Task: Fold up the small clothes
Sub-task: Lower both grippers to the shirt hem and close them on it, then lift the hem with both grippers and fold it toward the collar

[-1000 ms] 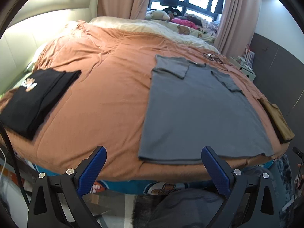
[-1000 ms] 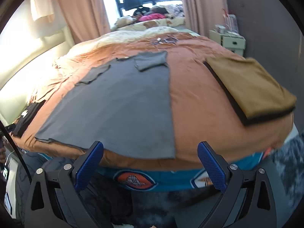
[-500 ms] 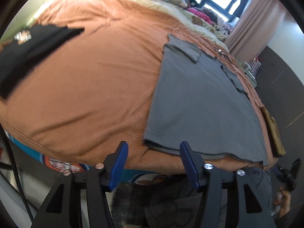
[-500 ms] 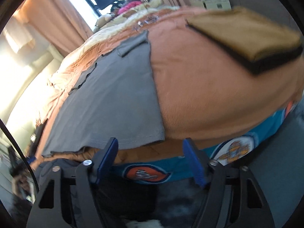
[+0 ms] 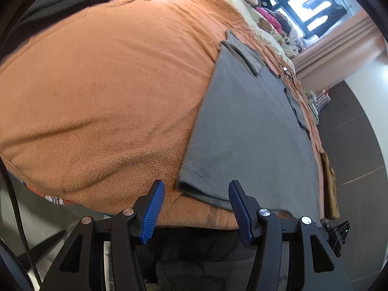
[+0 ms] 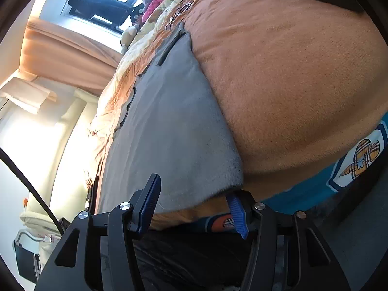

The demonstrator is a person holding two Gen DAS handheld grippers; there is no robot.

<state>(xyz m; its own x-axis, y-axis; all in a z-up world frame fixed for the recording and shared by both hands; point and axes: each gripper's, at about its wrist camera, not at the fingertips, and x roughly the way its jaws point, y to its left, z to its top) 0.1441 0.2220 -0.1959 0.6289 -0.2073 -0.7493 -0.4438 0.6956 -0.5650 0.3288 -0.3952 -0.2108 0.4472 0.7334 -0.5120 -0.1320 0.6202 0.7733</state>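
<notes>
A matt grey knit shirt lies on a fuzzy orange blanket, near it ribbed blue pads on black plastic fingers with metal screws.

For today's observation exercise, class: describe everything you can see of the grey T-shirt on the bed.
The grey T-shirt is plain soft knit, spread flat on the orange blanket, both short sleeves folded inward near the far end. Its stitched hem lies at the near bed edge. The left gripper frames one hem corner, which rests between its blue fingers without visible pressure. The right gripper brackets the other corner, its jaws having just been closing.
</notes>
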